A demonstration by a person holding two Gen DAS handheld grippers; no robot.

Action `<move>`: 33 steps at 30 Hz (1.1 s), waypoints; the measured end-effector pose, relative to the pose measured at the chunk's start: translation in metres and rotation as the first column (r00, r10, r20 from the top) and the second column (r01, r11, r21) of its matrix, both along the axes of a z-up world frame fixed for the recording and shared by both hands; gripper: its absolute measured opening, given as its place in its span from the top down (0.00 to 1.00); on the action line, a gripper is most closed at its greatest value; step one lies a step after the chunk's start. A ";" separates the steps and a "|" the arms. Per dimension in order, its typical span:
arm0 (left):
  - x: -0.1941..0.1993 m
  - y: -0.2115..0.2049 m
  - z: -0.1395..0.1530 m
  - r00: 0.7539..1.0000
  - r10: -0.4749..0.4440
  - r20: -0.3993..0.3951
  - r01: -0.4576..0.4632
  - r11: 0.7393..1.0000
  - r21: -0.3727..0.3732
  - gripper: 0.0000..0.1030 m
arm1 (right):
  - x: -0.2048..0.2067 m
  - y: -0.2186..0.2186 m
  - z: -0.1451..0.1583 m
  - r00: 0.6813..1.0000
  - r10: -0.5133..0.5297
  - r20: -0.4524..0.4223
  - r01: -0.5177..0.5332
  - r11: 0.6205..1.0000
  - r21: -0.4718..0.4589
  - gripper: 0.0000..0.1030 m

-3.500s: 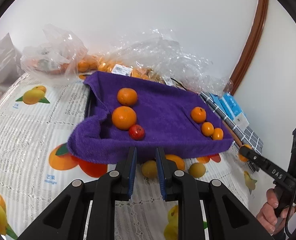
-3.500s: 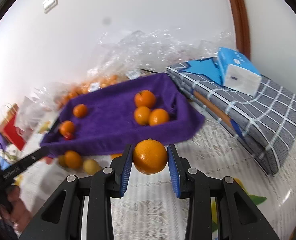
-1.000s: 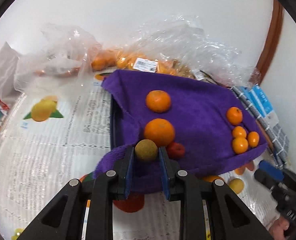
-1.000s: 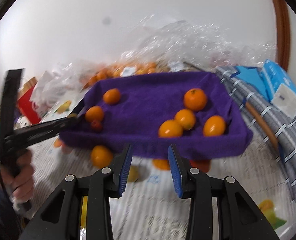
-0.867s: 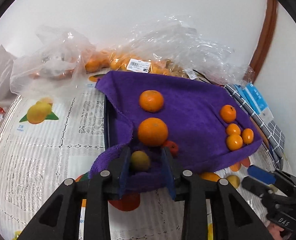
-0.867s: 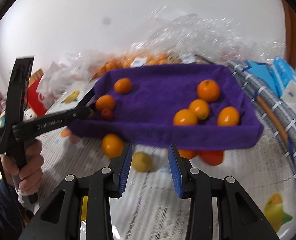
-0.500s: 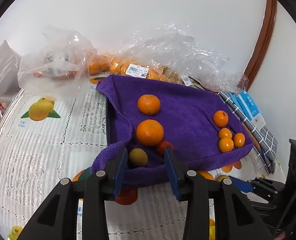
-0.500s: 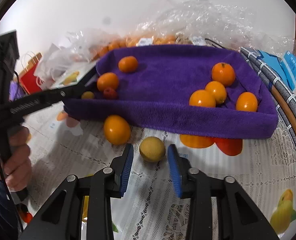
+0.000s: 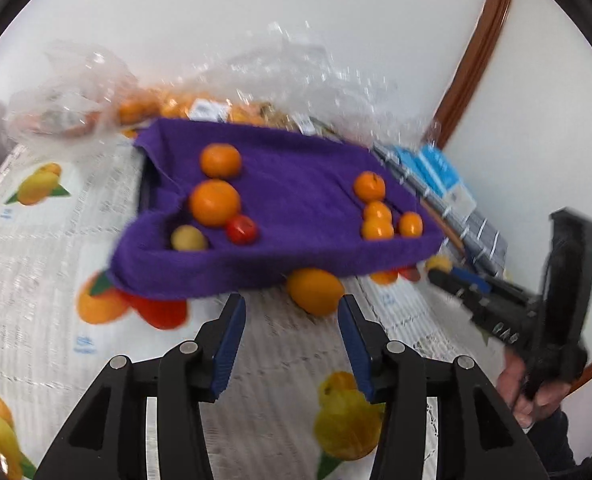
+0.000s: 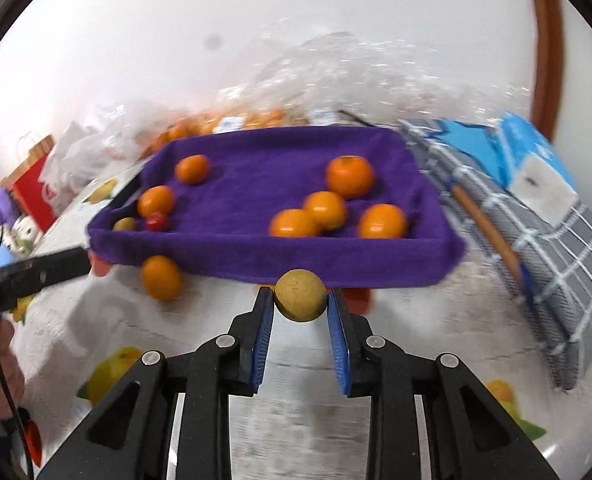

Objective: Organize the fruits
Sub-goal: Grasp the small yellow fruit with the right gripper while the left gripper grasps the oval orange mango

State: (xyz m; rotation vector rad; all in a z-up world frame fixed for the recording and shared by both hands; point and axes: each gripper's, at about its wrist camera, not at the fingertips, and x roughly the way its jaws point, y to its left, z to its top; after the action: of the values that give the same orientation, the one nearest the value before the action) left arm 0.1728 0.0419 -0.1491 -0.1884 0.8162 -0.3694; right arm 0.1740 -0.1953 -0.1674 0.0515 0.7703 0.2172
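Right gripper (image 10: 300,314): its blue pads are pressing on a small yellow-brown fruit (image 10: 300,295), which is sitting between the fingertips just near of the tray's front edge.
Left gripper (image 9: 291,322): its jaws are opening and nothing is lying between them; an orange (image 9: 315,291) is resting on the tablecloth (image 9: 36,264) just beyond the tips, slightly right of centre.
Tray (image 10: 256,264): lined with a purple towel, it is lying directly far of the held fruit; its long axis is running left to right.
Left group in tray: two oranges, a small red fruit (image 10: 157,222) and another yellow-brown fruit (image 10: 124,223) are gathering at the near-left corner.
Right group in tray: four oranges (image 10: 349,176) are clustering at the near right.
Deciding relation: the held fruit's likely match is sitting far-left of the right gripper, so the carry is probably heading forward over the rim and leftward.
Nearer hand: the left one is standing closer to the loose orange.
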 end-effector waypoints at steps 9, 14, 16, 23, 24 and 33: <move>0.024 -0.034 -0.023 0.989 0.086 -0.120 -0.090 0.996 -0.028 0.55 | -0.022 -0.029 0.008 0.998 -0.029 0.064 0.028 1.000 0.003 0.73; 0.024 -0.039 -0.024 0.982 0.167 -0.088 -0.166 0.986 0.018 0.59 | -0.021 -0.035 -0.001 0.998 -0.044 0.042 0.042 0.998 0.041 0.73; 0.024 -0.041 -0.024 0.982 0.169 -0.082 -0.167 0.986 0.027 0.63 | -0.023 -0.033 0.000 0.998 -0.045 0.051 0.043 0.999 0.032 0.73; 0.014 -0.033 -0.019 0.983 0.154 -0.095 -0.155 0.988 -0.005 0.64 | -0.023 -0.030 0.012 0.995 -0.043 0.087 0.042 0.999 0.017 0.73; 0.010 -0.030 -0.017 0.983 0.159 -0.089 -0.161 0.987 -0.011 0.64 | -0.023 -0.031 0.013 0.995 -0.044 0.089 0.042 0.999 0.026 0.73; 0.006 -0.005 0.029 0.981 0.192 0.014 -0.192 0.981 -0.030 0.64 | -0.001 -0.024 0.042 0.990 -0.037 0.137 0.035 0.999 0.016 0.73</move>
State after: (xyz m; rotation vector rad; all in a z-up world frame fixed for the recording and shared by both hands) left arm 0.1789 0.0367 -0.1199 -0.2877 0.7692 -0.2004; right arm 0.1733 -0.2193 -0.1257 0.0625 0.6302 0.1892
